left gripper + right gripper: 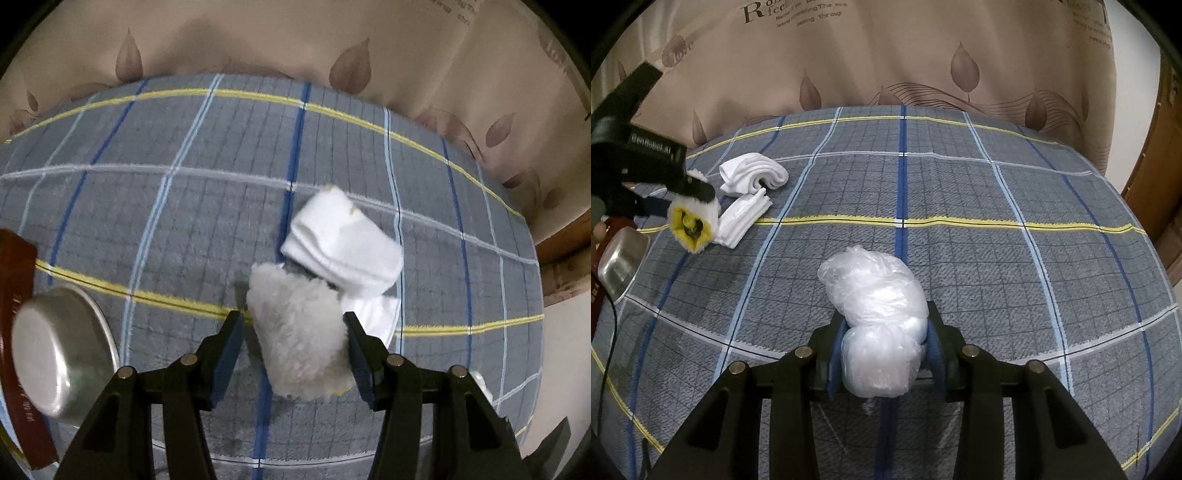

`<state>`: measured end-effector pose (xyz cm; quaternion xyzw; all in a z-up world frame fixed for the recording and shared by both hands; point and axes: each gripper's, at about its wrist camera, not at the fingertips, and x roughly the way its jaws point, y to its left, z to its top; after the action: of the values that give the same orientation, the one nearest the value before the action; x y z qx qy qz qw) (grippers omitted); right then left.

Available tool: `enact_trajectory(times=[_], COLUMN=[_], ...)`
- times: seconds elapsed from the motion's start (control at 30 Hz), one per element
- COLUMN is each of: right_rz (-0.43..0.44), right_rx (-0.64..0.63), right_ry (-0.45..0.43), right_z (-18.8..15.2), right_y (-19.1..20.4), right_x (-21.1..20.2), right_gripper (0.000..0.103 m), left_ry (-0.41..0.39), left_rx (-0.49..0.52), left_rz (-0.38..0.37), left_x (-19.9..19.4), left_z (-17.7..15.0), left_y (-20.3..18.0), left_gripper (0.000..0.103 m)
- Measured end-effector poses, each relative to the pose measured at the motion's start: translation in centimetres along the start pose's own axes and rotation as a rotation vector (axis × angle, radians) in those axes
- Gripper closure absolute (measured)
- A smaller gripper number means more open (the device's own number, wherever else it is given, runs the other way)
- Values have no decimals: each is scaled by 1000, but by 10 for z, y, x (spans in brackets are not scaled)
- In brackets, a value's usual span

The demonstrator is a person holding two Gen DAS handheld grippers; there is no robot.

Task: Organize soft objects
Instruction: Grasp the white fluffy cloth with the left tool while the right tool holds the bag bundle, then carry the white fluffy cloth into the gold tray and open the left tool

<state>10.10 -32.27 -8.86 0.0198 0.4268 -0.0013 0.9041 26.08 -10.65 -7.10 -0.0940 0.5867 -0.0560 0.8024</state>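
progress: judged to be midway; two white folded cloths are already laid together at the far left of the bed, and two more soft things are in the hand-held grippers, not yet set down.
done so far: a rolled white cloth point(753, 177) and a flat folded white cloth point(744, 218) are seen lying touching one another on the plaid bed cover point(997, 240).
left to do: the fluffy item and the plastic bundle are judged to need placing, probably beside the cloths; no container for them is shown.
left hand-held gripper point(293, 319): closed around a fluffy white item point(299, 332) with a yellow inside, which is held above the cover just beside the folded cloths; in the right wrist view it is seen gripped from the sides.
right hand-held gripper point(884, 317): clenched on a crumpled clear plastic bundle point(875, 317), which bulges out past the pads; the bundle is held over the middle of the bed, well apart from the cloths.
count, white cloths: two.
count, fluffy items: one.
count, plastic bundles: one.
count, hand-held grippers: two.
other things: one metal bowl point(55, 354), tilted at the left edge of the bed, and one dark red flat object point(14, 332) beside it; what that object is cannot be told.
backdrop: a beige curtain point(923, 55) with leaf prints is seen behind the bed.
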Motion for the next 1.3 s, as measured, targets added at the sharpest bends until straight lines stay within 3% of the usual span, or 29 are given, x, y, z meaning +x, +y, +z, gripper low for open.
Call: enact_trajectory(times=[0.13,0.2,0.3,0.57,0.87,1.3], right_rz=[1,2,-1,-4,-12,-35], right_rx=[0,2,0,-3,-10,-31], right_ry=[0,0,0,1,2,5], right_z=[0,0,0,0,0,1], right_y=[0,0,0,0,1,4], right_x=[0,0,0,-1,0,0], right_gripper=[66,66,66,66,66,66], left_ry=[-18,-28,-22,-25,-32,-45], left_rx=[36,59,57,123,283,299], left_rz=[-25,-42,-54,-55,-86,-32], left_x=[-5,-6,-12,-39,-97,-164], left_z=[-8,-9,-11,-30,-84,-131], left_y=[1,2,8,16,23,100], left_gripper=[48,72,75,76,76,76])
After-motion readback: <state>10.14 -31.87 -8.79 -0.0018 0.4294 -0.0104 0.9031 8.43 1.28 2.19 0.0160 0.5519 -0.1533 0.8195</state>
